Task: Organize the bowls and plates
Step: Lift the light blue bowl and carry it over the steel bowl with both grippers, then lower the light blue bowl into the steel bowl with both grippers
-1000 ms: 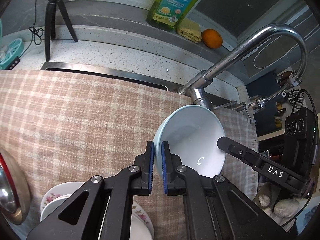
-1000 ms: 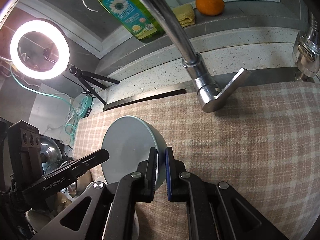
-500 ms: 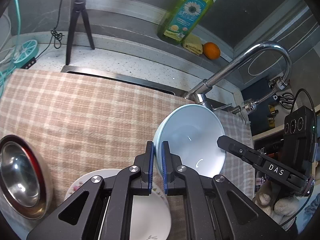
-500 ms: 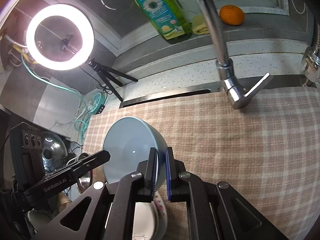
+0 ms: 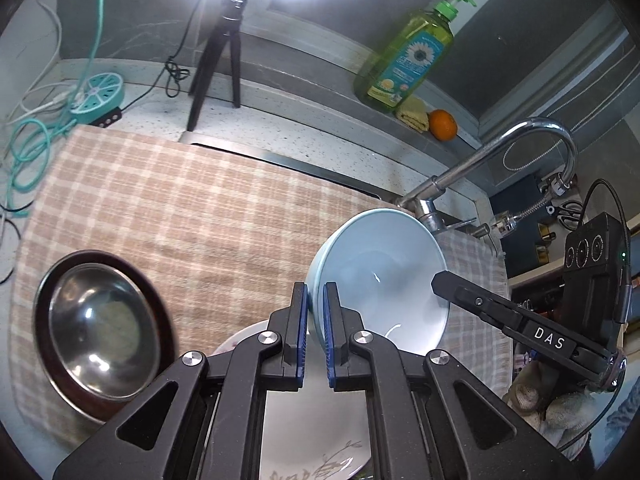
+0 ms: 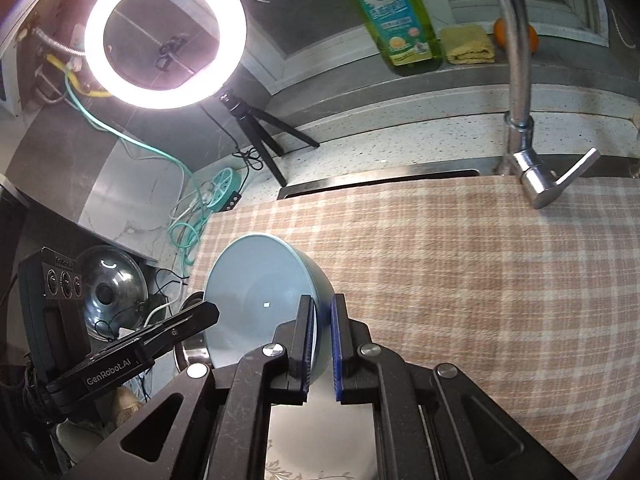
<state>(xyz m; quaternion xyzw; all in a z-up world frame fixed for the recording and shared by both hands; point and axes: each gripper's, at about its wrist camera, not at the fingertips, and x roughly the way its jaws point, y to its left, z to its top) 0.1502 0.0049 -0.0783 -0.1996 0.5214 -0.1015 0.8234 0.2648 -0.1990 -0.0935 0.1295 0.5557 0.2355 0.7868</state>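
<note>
Bowl and claws have travelled together across the checked cloth over the last second: a second ago my left wrist view showed only a sliver of steel at the frame's left edge and a corner of china at the bottom, and now the red-rimmed stainless steel bowl (image 5: 100,320) sits whole in the lower left, while the white floral-patterned plate (image 5: 316,440) fills the bottom centre under my fingers. The faucet, which was large in the right wrist view, has drawn back to the upper right. I take this to mean the carry is nearly over and the stack of plates is the likely place to set down, though I cannot say that for certain.

My left claw (image 5: 315,332) is closed tight on the rim of the pale blue round ceramic bowl (image 5: 380,280), one blue pad inside the wall and one outside. My right claw (image 6: 323,344) pinches the opposite rim the same way; in its view the pale blue round ceramic bowl (image 6: 260,296) shows its outer side, left of centre. So the bowl hangs between both claws, tipped on edge, its hollow facing the left camera, held clear of the beige and white checked cloth (image 5: 192,208) that covers the surface. It hangs just above the far edge of the floral plate, to the right of the steel bowl, apart from both.
</note>
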